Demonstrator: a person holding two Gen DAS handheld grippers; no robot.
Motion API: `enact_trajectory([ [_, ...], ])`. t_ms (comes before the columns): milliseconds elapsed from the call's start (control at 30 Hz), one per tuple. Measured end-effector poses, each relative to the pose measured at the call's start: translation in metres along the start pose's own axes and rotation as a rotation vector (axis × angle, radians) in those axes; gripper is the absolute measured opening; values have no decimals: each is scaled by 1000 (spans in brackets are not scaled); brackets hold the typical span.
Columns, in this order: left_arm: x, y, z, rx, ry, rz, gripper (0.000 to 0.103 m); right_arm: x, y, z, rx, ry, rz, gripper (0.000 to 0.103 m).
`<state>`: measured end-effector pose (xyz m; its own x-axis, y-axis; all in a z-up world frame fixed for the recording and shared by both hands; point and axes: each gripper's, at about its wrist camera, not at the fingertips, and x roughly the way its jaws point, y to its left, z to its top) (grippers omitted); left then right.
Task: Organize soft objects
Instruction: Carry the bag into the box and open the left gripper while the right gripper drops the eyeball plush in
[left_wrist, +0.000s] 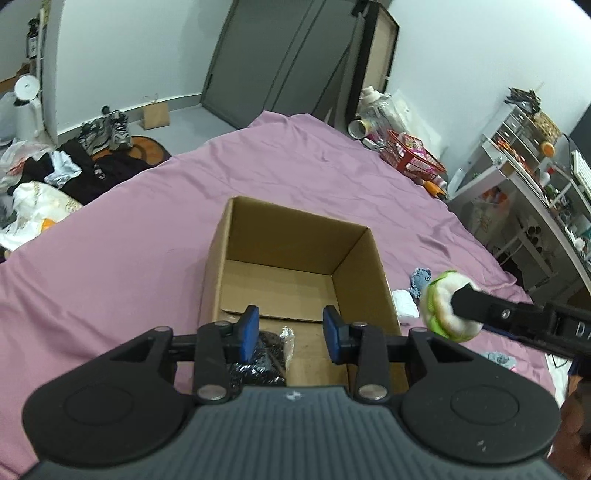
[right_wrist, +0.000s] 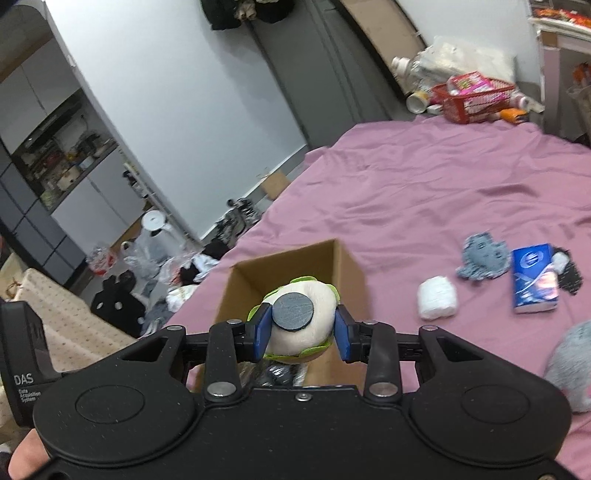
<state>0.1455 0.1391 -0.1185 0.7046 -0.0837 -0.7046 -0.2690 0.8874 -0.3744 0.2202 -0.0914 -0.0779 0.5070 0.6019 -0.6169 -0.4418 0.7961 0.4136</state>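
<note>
An open cardboard box (left_wrist: 354, 258) (right_wrist: 347, 266) stands on the pink bedsheet (left_wrist: 147, 221). My left gripper (left_wrist: 291, 334) hangs open over the box's near edge, nothing between its blue pads. A dark sparkly bundle (left_wrist: 266, 354) lies in the box below it. My right gripper (right_wrist: 301, 330) is shut on a cream and green plush toy (right_wrist: 306, 325) (left_wrist: 447, 306) with a grey round patch, held just right of the box. On the sheet lie a white rolled cloth (right_wrist: 436, 297) (left_wrist: 404, 304), a blue-grey knitted toy (right_wrist: 482, 256) (left_wrist: 419, 280) and a blue packet (right_wrist: 533, 278).
A grey fluffy item (right_wrist: 569, 369) sits at the near right of the bed. A red basket (left_wrist: 413, 155) with packets stands at the far corner. Clothes and shoes (left_wrist: 107, 133) litter the floor at left. A shelf unit (left_wrist: 535, 192) runs along the right side.
</note>
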Motion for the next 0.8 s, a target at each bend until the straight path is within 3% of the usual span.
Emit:
enact_trajectory([
  [333, -15, -1, -4, -57, 2, 25, 56, 4, 9, -4, -10, 33, 46, 51],
  [467, -21, -6, -4, -63, -2, 20, 74, -6, -3, -3, 13, 23, 14, 62],
  [633, -22, -22, -6, -33, -1, 3, 78, -33, -29, -7, 30, -5, -78, 81],
  [800, -16, -43, -7, 32, 17, -32, 79, -57, -59, -10, 65, -16, -129, 83],
])
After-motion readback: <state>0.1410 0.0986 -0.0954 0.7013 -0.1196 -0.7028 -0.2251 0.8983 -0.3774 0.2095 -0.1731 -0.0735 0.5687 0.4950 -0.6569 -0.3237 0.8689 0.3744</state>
